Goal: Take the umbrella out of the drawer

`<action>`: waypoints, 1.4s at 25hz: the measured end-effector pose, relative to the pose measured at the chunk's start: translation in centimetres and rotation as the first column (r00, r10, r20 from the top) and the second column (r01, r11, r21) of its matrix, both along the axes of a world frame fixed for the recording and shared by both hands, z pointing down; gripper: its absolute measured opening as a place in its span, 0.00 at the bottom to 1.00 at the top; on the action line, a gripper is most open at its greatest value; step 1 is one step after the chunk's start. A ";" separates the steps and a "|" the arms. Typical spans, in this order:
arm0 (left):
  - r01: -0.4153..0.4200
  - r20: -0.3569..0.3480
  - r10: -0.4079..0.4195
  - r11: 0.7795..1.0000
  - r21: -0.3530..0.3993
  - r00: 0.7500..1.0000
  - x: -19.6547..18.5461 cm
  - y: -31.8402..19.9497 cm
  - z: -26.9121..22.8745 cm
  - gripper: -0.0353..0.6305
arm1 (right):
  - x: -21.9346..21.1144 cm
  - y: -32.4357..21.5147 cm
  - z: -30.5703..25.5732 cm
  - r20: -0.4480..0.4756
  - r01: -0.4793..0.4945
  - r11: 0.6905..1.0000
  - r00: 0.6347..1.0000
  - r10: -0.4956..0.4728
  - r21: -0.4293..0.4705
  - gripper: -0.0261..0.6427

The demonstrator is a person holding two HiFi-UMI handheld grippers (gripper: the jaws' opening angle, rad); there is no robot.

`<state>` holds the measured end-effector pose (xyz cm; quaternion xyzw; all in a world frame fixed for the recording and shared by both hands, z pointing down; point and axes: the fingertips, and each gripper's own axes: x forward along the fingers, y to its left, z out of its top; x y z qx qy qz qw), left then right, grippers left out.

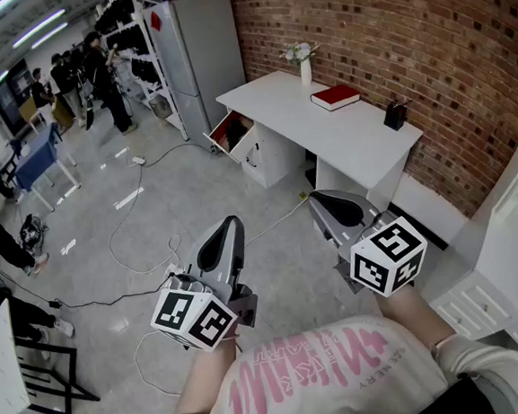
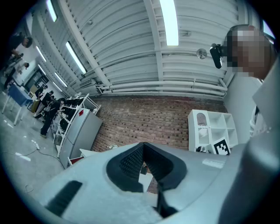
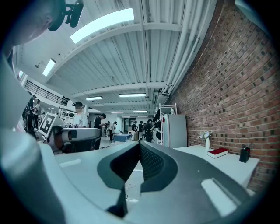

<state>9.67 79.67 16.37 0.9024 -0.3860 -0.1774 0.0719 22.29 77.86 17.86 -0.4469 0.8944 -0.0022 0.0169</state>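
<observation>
**Approach stage, head view.** Left gripper [image 1: 232,224] and right gripper [image 1: 318,200]: jaws of both together, nothing held, both in mid-air, well short of white desk [image 1: 343,136]. Open drawer [image 1: 238,140] at desk's far-left end; umbrella not discernible inside. Hazards: floor cables [image 1: 112,246] lie near approach path, trip possible; closed jaws would knock umbrella, not grasp it.

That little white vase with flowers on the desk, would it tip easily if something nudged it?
Probably: the vase looks tall and narrow, with flowers up top, so a nudge may topple it. It may be ceramic, so likely fragile.
</observation>
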 end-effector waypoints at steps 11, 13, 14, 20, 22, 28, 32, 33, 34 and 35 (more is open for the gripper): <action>-0.007 0.013 0.008 0.999 -0.037 1.000 -3.4 -0.2 1.2 0.05 | -3.1 -0.1 1.2 0.024 -0.010 0.999 1.000 0.010 -0.037 0.05; -0.013 0.021 0.014 0.999 -0.047 1.000 -3.9 -0.2 1.7 0.05 | -3.6 -0.2 1.7 0.041 -0.017 0.998 0.999 0.019 -0.054 0.05; -0.015 0.027 0.016 0.999 -0.050 0.999 -4.2 -0.2 2.0 0.05 | -3.8 -0.3 2.1 0.051 -0.020 0.998 0.998 0.024 -0.063 0.05; -0.001 0.013 0.002 0.991 -0.134 1.000 -5.7 -0.9 5.3 0.05 | -5.3 -1.6 5.7 0.133 0.019 0.979 0.991 0.008 -0.202 0.05; 0.003 0.006 -0.002 0.989 -0.145 1.000 -5.6 -1.4 6.1 0.05 | -5.3 -2.3 6.2 0.167 0.042 0.974 0.986 -0.004 -0.224 0.05; 0.033 -0.027 -0.038 0.987 -0.154 0.999 -6.1 -4.1 6.8 0.05 | -5.7 -5.5 7.5 0.156 0.066 0.969 0.987 -0.029 -0.236 0.05; 0.064 -0.068 -0.074 0.988 -0.140 0.995 -4.7 -7.9 5.6 0.05 | -3.8 -9.7 7.2 0.164 0.086 0.966 0.985 -0.047 -0.243 0.05; 0.070 -0.070 -0.080 0.988 -0.134 0.994 -4.1 -8.8 5.3 0.05 | -3.2 -10.8 7.0 0.166 0.091 0.967 0.985 -0.052 -0.238 0.05; 0.074 -0.067 -0.083 0.989 -0.129 0.994 -3.6 -9.8 5.2 0.05 | -2.8 -11.9 6.6 0.167 0.097 0.968 0.984 -0.059 -0.230 0.05; 0.076 -0.062 -0.085 0.989 -0.124 0.994 -3.0 -10.8 5.1 0.05 | -2.4 -13.0 6.3 0.167 0.104 0.970 0.984 -0.068 -0.220 0.05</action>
